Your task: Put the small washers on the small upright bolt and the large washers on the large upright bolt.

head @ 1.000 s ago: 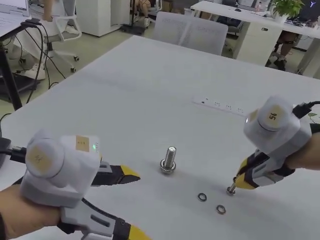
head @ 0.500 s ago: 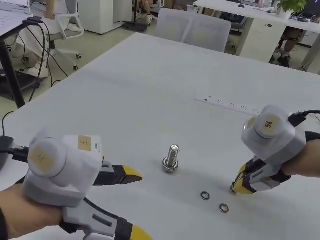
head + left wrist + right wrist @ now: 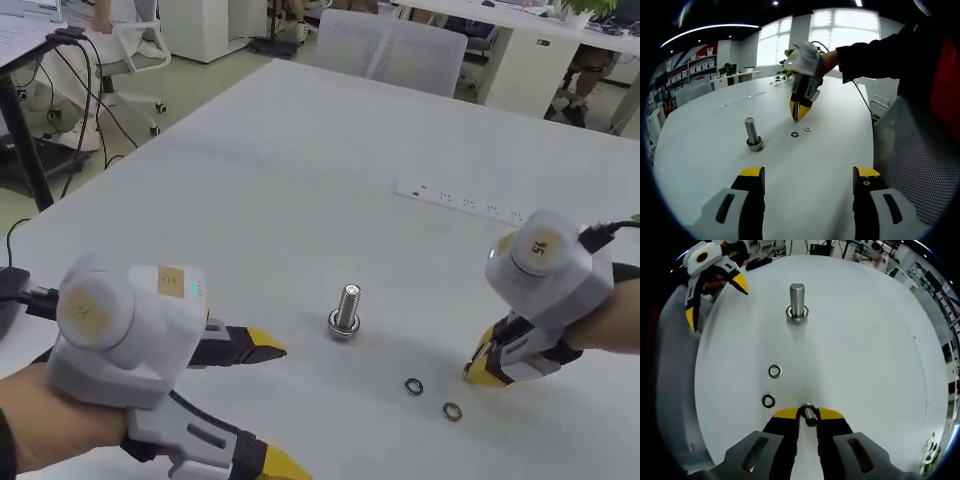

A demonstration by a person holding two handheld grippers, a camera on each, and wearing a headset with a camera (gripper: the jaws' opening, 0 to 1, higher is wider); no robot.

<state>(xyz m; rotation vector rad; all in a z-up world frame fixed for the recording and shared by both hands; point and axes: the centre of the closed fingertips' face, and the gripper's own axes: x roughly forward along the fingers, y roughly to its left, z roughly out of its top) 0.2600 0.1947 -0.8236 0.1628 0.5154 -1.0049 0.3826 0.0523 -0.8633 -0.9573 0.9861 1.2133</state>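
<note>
While the right tool [image 3: 808, 413] is pinched shut on the small silver upright bolt [image 3: 809, 417], its jaws cover the shank, so no washer could slide down it as things stand. I cannot tell whether the bolt's foot touches the white tabletop [image 3: 865, 340] or hangs just above it. If the tool lets go with the bolt off plumb, it would likely topple and roll.

The left tool [image 3: 809, 172] is spread wide with nothing between its jaws, well apart from the work. Two small steel washers [image 3: 414, 386] lie flat and loose on the tabletop, near each other, between the right tool and the large threaded steel bolt [image 3: 345, 308]. Being thin and flat, they would probably skid away from a jaw that comes in too level, and a careless sweep could knock the large bolt over.

Nothing here acts as a tray, so the bolts are the only holders. The large one has a metal ring at its foot, either a washer or its own head. I cannot tell whether the small one carries anything.
</note>
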